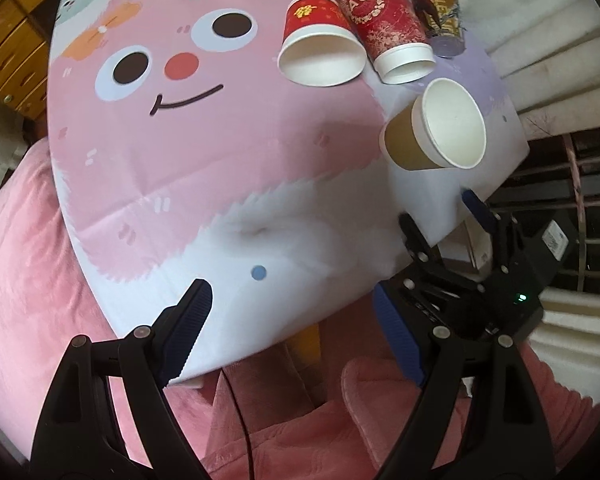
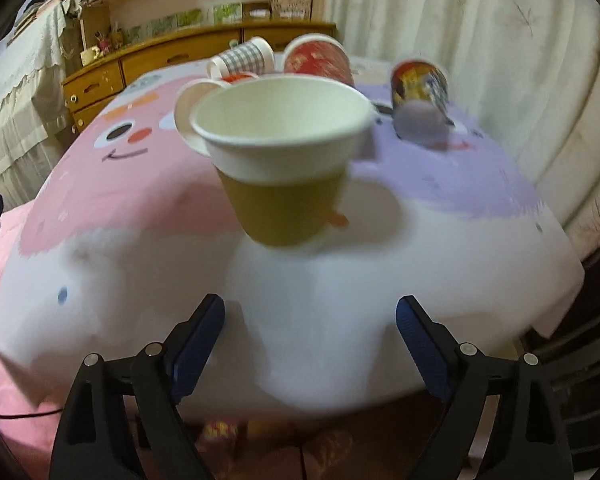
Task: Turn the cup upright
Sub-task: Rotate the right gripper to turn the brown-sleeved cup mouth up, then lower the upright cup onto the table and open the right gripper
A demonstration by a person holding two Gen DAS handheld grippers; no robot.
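Observation:
A brown paper cup with a white rim (image 2: 280, 160) stands upright on the pink and white tablecloth, mouth up; it also shows in the left wrist view (image 1: 436, 132). My right gripper (image 2: 310, 336) is open and empty, a short way back from the cup, near the table's front edge. It shows from the side in the left wrist view (image 1: 440, 216). My left gripper (image 1: 292, 320) is open and empty, over the table's near edge, well left of the cup.
Several other cups lie on their sides at the far end: a short red one (image 1: 320, 44), a tall red one (image 1: 380, 20), a dark printed one (image 1: 440, 16), a checked one (image 2: 242, 58). Wooden drawers (image 2: 112, 76) and curtains (image 2: 480, 40) stand beyond.

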